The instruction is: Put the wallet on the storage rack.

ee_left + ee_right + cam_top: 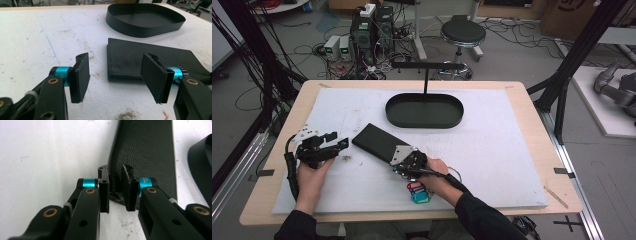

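Note:
A flat black leather pouch [374, 141] lies slantwise on the white mat. My right gripper [396, 158] is at the pouch's near right end. In the right gripper view its jaws [115, 187] are pinched on a raised fold of the pouch's edge [145, 150]. My left gripper [340, 140] is held just left of the pouch, open. In the left gripper view its pads [80, 75] stand wide apart with nothing between them, and the pouch's end [140, 57] lies just ahead on the mat.
A black oval tray [424, 120] sits behind the pouch, with a T-shaped stand [427, 65] rising at its back. Coloured key tags [418, 192] lie under the right wrist. The white mat [502, 150] covers most of the wooden table.

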### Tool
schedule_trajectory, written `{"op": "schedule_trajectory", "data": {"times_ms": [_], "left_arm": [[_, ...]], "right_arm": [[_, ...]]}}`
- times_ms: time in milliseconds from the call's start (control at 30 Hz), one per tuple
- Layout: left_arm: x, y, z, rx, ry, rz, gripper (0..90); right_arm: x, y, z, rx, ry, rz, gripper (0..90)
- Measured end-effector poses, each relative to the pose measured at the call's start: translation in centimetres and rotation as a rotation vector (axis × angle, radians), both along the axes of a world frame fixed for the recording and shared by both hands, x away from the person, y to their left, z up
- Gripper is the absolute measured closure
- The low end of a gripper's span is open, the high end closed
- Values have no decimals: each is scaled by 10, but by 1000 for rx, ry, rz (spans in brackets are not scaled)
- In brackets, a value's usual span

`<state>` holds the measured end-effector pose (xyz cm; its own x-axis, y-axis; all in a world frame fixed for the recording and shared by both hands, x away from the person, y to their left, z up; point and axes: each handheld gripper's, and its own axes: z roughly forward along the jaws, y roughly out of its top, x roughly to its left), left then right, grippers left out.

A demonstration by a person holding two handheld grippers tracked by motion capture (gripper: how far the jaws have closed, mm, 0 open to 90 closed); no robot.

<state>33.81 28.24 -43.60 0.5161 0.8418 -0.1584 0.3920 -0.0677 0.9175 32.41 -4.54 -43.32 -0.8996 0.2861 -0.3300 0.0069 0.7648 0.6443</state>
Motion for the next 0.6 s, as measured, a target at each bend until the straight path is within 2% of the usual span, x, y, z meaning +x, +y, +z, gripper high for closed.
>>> {"op": "schedule_trajectory", "data": {"times_ms": [67,100,167,200,233,300,400,467,500,533,600], "left_arm": [[0,0,0,-4,-2,1,399],[0,1,0,-9,-3,2,399],[0,2,0,-20,-8,3,399],[0,2,0,-25,-16,5,397],[-1,2,1,-28,-24,0,395],[-1,0,2,-31,-36,-8,392],[-1,-5,3,-34,-55,-37,392],[1,-10,5,-37,-52,-71,386],[1,-10,5,-37,-52,-71,374],[3,-14,6,-40,-53,-91,365],[7,-29,10,-17,-65,-143,364]], "right_arm": [[1,-3,2,9,4,0,800],[4,-10,8,53,31,-4,804],[5,-13,11,73,41,-2,804],[7,-18,14,97,49,-2,805],[11,-28,22,151,82,-2,807],[13,-37,28,180,97,6,808],[17,-53,35,223,130,8,808],[20,-65,40,256,154,2,808],[20,-65,40,256,154,2,808],[24,-76,43,278,160,-8,808],[26,-87,46,300,178,-21,808]]}}
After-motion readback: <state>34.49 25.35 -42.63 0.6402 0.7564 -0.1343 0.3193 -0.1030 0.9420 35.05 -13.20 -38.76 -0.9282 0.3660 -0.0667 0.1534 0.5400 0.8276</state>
